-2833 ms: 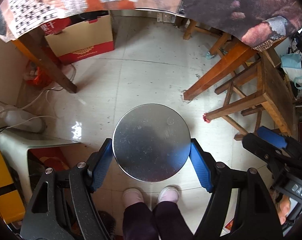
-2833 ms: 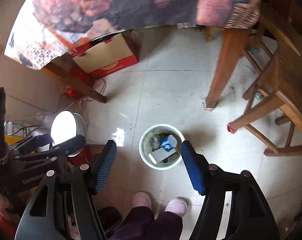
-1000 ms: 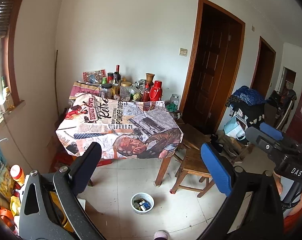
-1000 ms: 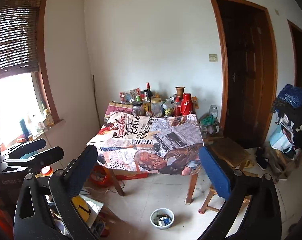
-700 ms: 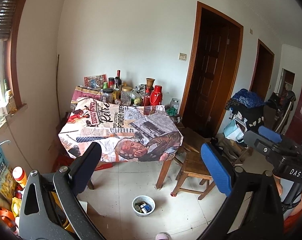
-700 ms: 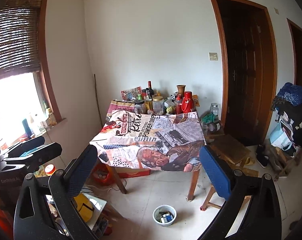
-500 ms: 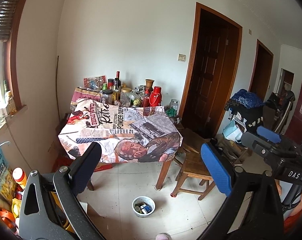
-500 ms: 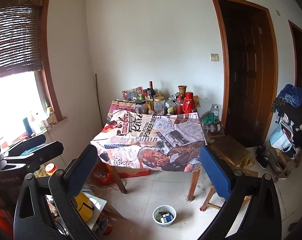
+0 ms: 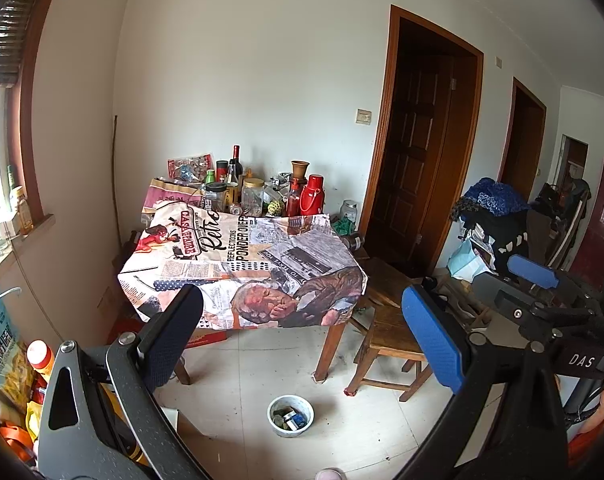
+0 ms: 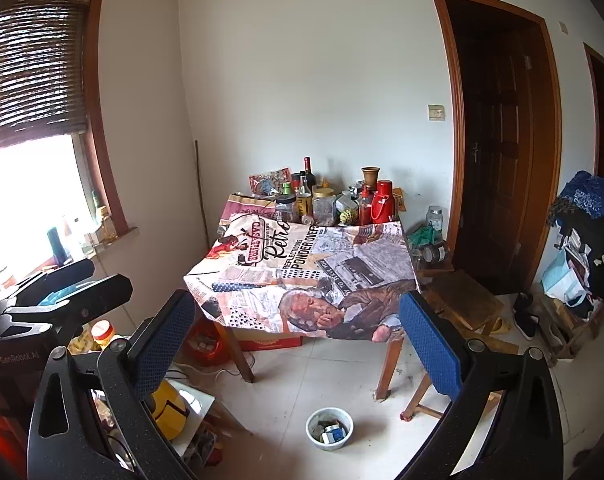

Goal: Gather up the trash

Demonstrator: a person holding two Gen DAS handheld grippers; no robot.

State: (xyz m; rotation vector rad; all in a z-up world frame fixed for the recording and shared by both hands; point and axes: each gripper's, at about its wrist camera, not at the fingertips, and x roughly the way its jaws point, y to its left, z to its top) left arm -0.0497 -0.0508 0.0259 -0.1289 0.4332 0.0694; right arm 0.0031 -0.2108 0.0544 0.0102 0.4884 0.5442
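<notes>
Both grippers wide open, nothing held. Left gripper (image 9: 302,336) and right gripper (image 10: 298,332) are raised, facing the room w/ the table (image 9: 238,264) straight ahead. White bin (image 9: 290,415) w/ trash sits on the floor tiles, well below and beyond the fingertips, between them in both views, near the table leg (image 9: 330,352) and wooden chair (image 9: 386,344).

Both wrist views face the far table (image 9: 242,264) (image 10: 302,268) from across the room, side by side.
</notes>
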